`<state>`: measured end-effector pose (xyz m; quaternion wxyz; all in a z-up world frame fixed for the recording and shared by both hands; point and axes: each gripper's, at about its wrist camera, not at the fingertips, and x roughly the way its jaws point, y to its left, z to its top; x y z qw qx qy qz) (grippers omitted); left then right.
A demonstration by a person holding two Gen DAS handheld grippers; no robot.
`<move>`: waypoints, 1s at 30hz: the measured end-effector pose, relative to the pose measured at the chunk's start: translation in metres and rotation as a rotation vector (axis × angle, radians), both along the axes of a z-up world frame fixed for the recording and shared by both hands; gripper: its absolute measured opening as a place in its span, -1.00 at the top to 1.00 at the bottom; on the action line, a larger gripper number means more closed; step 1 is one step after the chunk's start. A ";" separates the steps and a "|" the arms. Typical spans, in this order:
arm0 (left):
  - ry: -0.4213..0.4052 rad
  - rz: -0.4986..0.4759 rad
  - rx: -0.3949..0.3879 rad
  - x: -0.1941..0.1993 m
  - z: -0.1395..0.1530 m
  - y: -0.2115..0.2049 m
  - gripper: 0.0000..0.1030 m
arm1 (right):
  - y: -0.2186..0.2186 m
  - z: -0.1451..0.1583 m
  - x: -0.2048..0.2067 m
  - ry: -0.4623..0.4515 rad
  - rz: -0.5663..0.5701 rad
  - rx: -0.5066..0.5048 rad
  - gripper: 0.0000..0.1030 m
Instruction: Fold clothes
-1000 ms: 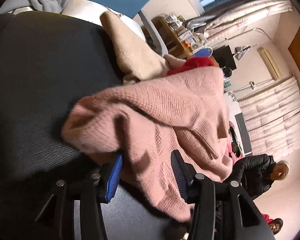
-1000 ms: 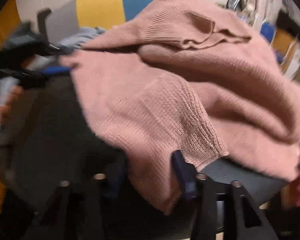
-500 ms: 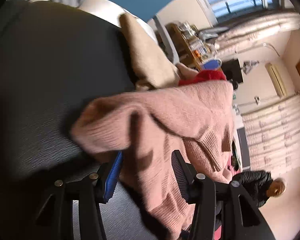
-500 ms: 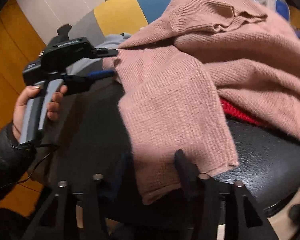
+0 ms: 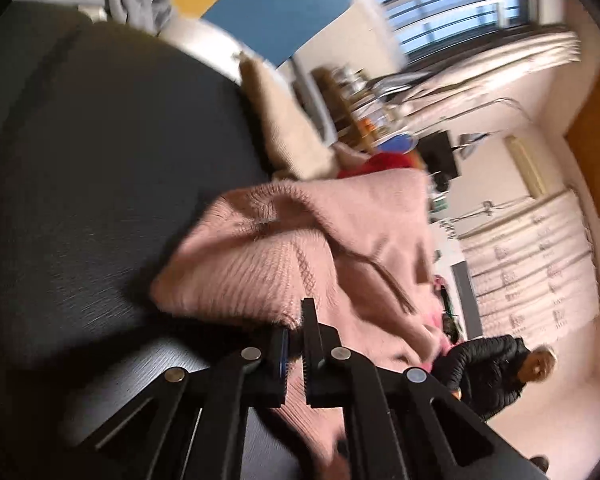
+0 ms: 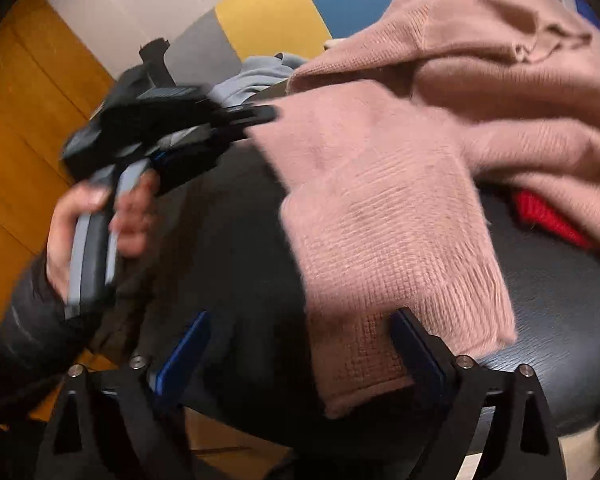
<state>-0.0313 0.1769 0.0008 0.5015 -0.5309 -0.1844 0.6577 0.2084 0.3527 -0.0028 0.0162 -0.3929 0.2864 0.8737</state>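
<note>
The pink sweater (image 5: 340, 236) lies heaped across the black desk (image 5: 92, 208), and everything else is best placed from it. The left claw (image 5: 294, 344) is clenched on the sweater's near edge, jaws almost together with a ridge of knit pinched between them. From the right wrist view that same left claw (image 6: 256, 114) bites the sweater's far-left corner, gripped by the person's left hand (image 6: 100, 220). The right claw (image 6: 300, 344) stands released, jaws wide apart, with the sweater's ribbed hem (image 6: 360, 364) draped between its fingers but not held.

The risk, to my eye, is a one-sided pull. With only the left claw holding, any lift or drag would stretch the knit from one corner and twist the heap rather than lay a flat fold. The loose hem already overhangs the desk edge near the right claw, so it could slide off toward the floor. The pinch is also shallow, on fuzzy yarn, and might slip. A red garment (image 6: 548, 216) is tucked under the sweater's right side and could get dragged along.

Counted: one pink sweater, one red garment beneath it, one beige garment (image 5: 288, 128) beyond it, one grey garment (image 6: 256, 76) behind its left corner, two claws, one desk, and one bystander in a black jacket (image 5: 496, 368) well beyond.
</note>
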 end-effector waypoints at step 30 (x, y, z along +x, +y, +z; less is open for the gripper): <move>0.477 0.005 -0.230 -0.016 0.021 -0.099 0.32 | 0.024 0.048 0.047 -0.252 -0.325 0.917 -0.98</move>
